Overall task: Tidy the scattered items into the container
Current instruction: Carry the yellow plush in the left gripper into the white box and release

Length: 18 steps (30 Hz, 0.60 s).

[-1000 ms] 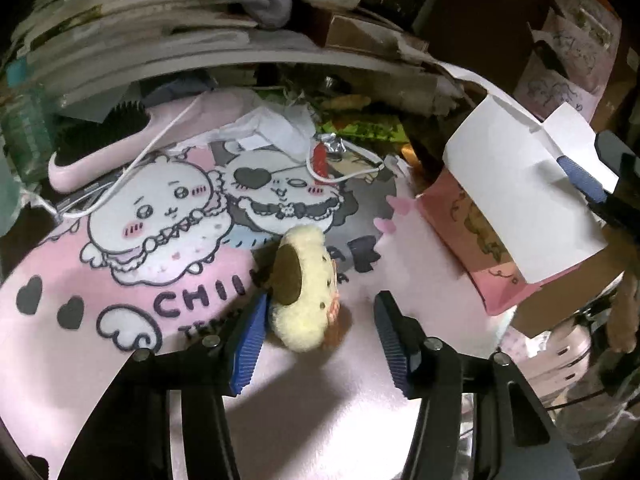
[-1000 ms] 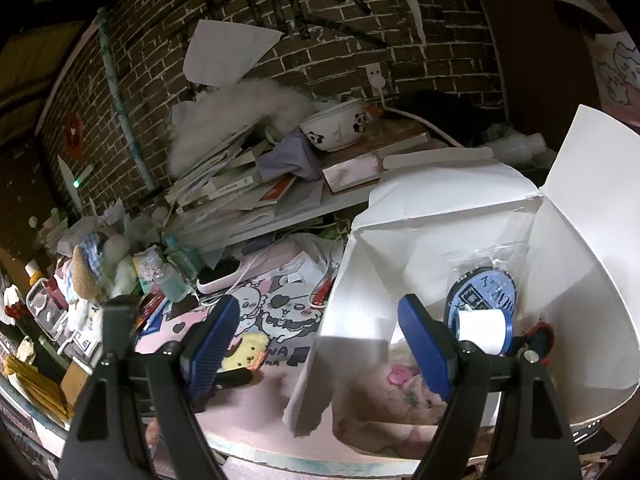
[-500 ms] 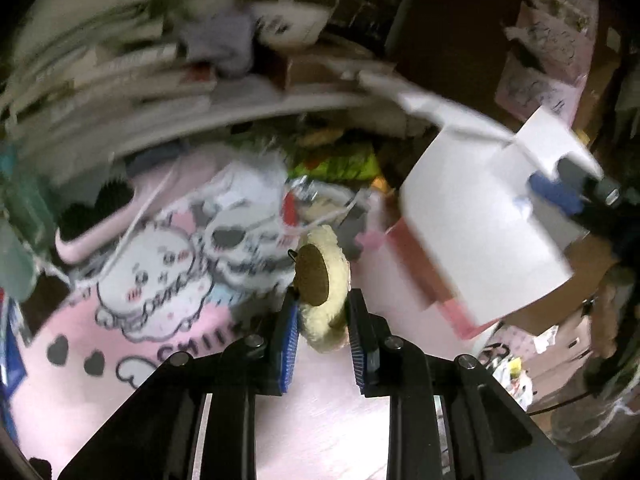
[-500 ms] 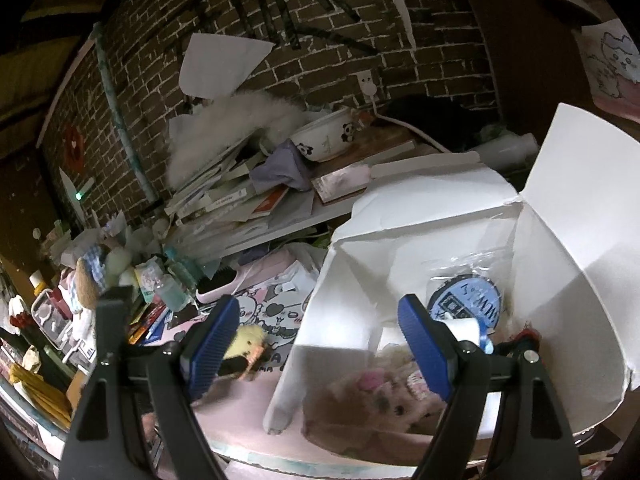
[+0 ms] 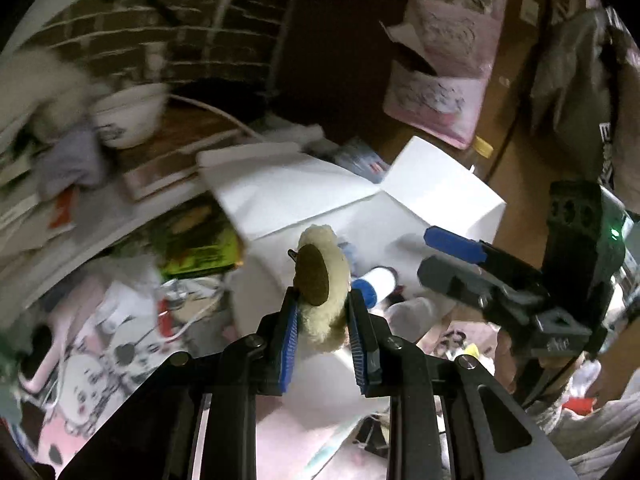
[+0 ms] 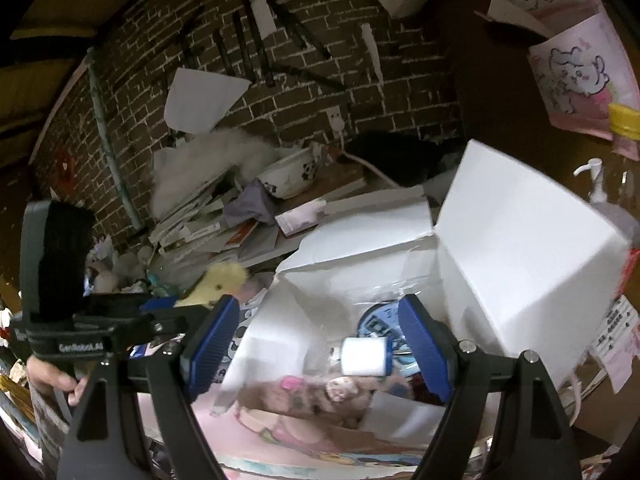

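Messy desk stuff lies below us while our left gripper (image 5: 322,316) squeezes the soft, light yellow plush toy (image 5: 323,280) by its middle, up beside the white box (image 6: 500,240), and our right gripper (image 6: 316,344) waits wide apart, holding nothing.

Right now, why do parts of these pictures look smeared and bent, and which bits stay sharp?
Left wrist view: the bowl and desk clutter are streaked by motion blur, while the left gripper and its yellow plush stay crisp. Right wrist view: sharper overall, though the white box edges blur slightly. Both views: fisheye bending, dark corners, dim light.
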{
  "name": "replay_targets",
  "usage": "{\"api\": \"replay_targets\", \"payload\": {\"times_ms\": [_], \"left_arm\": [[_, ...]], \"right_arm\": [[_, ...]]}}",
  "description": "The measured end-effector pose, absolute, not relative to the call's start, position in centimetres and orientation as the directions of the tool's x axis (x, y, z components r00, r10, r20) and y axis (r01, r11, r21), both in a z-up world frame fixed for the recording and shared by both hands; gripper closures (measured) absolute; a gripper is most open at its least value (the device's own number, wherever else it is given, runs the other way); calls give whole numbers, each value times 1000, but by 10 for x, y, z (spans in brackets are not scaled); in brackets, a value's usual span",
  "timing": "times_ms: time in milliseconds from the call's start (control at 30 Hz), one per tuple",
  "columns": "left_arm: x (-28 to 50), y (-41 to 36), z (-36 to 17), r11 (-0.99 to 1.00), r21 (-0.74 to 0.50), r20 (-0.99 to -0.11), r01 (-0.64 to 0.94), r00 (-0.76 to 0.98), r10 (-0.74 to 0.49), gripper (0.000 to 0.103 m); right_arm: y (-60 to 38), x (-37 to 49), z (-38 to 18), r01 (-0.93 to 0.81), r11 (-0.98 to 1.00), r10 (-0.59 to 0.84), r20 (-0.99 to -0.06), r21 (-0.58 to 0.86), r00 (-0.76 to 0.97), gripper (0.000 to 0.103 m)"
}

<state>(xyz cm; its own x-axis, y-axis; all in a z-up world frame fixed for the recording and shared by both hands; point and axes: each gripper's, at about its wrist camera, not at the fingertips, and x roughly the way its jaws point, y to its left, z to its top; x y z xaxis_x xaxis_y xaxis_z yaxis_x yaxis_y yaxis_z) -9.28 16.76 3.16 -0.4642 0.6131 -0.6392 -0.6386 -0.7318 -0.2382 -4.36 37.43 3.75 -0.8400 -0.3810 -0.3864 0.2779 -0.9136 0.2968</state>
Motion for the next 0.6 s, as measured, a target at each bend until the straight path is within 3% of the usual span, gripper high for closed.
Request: {"api": "replay_targets", "payload": {"times_ms": [300,433,567,600], "left_arm": [[-118,211,9,-734,-214,-736,-644,-387,555,84],[-117,211,9,-747,-197,-739,-635,-404,539,80],[-114,207,15,-750,-193,-715,-633,-433,549,54],[-111,206,17,-754,-182,-707,-631,-449,546,52]], "right_arm": [[382,-36,38,316,-914,-393,-367,254,-843,21],[383,-35,40,331,-909,-406,-352,254,-843,17],[380,-35,42,338,-906,-411,-347,254,-843,17],[380,-35,42,340,-906,-413,-344,254,-843,17]]}}
